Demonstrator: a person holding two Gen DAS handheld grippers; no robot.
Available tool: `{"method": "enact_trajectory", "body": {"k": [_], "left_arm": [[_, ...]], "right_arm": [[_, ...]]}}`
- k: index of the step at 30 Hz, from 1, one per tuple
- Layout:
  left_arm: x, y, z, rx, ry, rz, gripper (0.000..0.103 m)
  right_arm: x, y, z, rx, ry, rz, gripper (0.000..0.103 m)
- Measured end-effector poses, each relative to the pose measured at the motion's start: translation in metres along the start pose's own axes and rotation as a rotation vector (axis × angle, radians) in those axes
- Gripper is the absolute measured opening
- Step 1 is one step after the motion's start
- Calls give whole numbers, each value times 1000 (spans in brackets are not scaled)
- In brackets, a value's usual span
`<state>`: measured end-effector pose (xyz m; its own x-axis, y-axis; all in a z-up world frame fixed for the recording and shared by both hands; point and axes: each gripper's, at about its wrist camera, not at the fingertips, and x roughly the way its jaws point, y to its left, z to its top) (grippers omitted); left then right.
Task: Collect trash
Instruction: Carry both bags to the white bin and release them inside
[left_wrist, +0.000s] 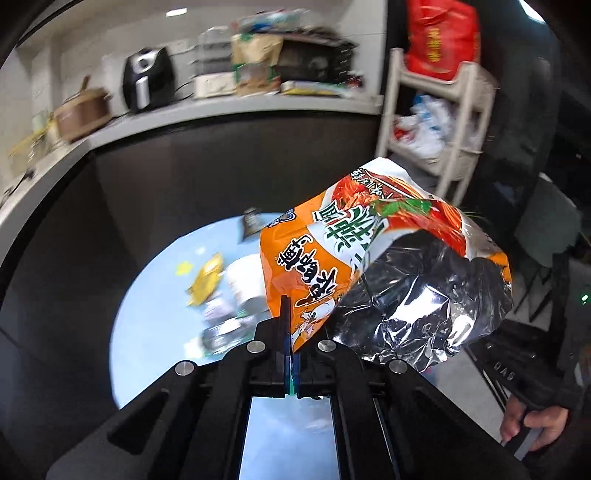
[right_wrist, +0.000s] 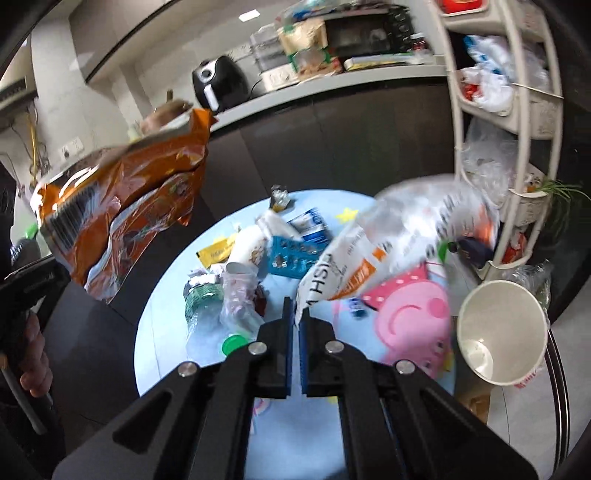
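Trash, two pieces lifted, one per gripper.

Left gripper (left_wrist: 291, 332): jaws clamped on the bottom corner of an orange noodle bag (left_wrist: 332, 251). Bag hangs in the air, fanning toward 1 o'clock, silver inside (left_wrist: 417, 295) facing the camera. Same bag shows in the right view at 10 o'clock (right_wrist: 125, 206), clear of the table.

Right gripper (right_wrist: 297, 317): jaws nearly together, pinching the lower edge of a white plastic wrapper (right_wrist: 373, 251) with black lettering and an orange stripe. Wrapper rises toward 1 o'clock, blurred, off the table.

Below both: round light-blue table (right_wrist: 162, 332) with a pink pig cartoon (right_wrist: 413, 321) at 3 o'clock of the right fingers. Paper cup (right_wrist: 502, 332) sits on its side at 3 o'clock, mouth to the camera, near the table rim.

Pile still on the table, around 11 to 12 o'clock beyond the right fingers: green cap (right_wrist: 234, 343), clear plastic bottle (right_wrist: 207, 314), white cup (right_wrist: 243, 258), teal tray (right_wrist: 291, 258), yellow sachet (right_wrist: 216, 253), blue-white box (right_wrist: 310, 225), small crumpled wrapper (right_wrist: 280, 197) farthest out.

Far: dark cabinets, grey countertop (right_wrist: 332, 88) with black air fryer (right_wrist: 219, 86), toaster oven (right_wrist: 365, 35). White shelf rack (right_wrist: 517, 122) at 2 o'clock, stuffed with plastic bags.
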<state>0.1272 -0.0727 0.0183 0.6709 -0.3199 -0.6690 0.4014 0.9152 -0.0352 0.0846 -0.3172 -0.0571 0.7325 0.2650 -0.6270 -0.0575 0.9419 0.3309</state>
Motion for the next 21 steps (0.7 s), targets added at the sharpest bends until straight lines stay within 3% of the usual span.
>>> {"method": "enact_trajectory", "body": {"k": [5,11,16,21], "left_arm": [[12,-62,15,90,-2,-94,0],[67,-143,29,160,93,-229,0],[123,-203,32,200,193,-311,0],[173,-240,28,191,282,-379,1]], "right_arm": [[-37,-48,-14,82,-32,-44,5],[-51,-123,-44,217,-9,-90,5],[-39,-169,-62,312,35,-84,5],[-20,-199,-71,362,67,-85,5]]}}
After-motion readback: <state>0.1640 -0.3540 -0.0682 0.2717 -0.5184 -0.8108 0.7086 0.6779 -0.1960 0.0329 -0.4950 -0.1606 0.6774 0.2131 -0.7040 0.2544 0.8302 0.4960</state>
